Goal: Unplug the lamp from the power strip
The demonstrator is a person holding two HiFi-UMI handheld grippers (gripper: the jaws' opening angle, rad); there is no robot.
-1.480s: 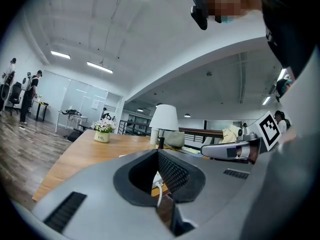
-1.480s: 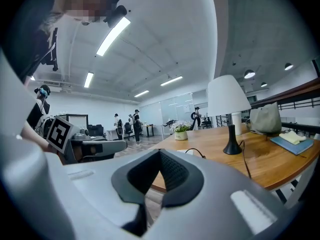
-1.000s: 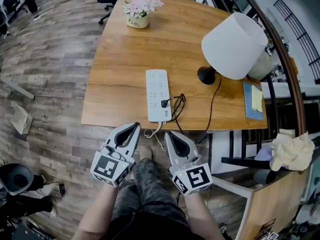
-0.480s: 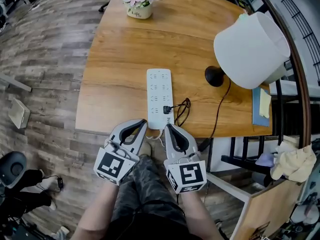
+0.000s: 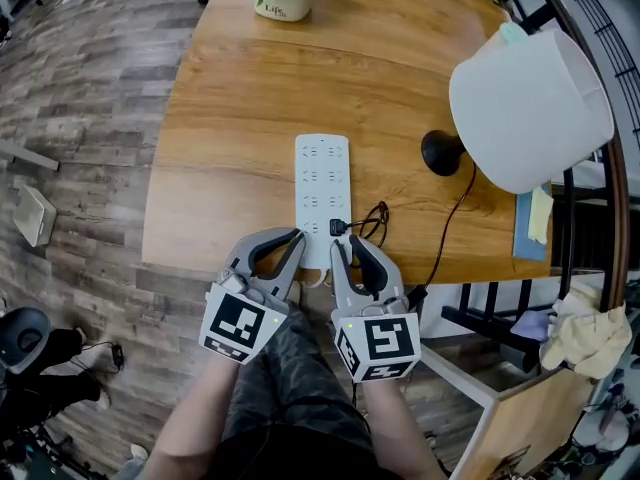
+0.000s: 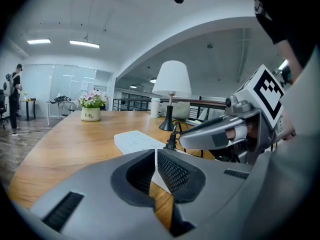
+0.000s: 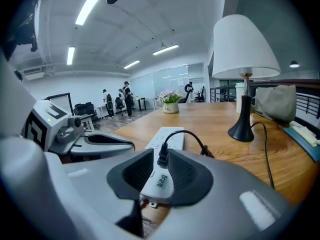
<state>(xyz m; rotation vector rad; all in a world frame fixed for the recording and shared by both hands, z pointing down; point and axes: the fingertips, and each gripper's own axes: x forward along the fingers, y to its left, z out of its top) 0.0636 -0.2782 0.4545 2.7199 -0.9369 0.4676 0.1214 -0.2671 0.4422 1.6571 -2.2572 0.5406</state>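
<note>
the left gripper [image 6: 154,153] hangs at the near edge of the table [image 5: 220,168]. its jaws are together and nothing is between them. just beside it on the right, not touching it, is the right gripper [image 7: 160,156]. its jaws have just been opening and now stand a little apart. through their gap the right gripper view shows the near end of the white power strip [image 5: 322,173] and the black plug [image 5: 338,228], but the pads press on neither of them.

the power strip lies flat, with one end at the near edge, and it runs straight toward the far edge. the plug sits in a socket in the near part of the strip, on its right side. from it the black cord [image 5: 375,218] makes a small loop on the wood and goes to the lamp [image 5: 530,108]. the lamp stands upright near the right edge on a black base [image 5: 442,153]. farther away, toward the left edge, stands a flower pot [image 5: 282,3].
</note>
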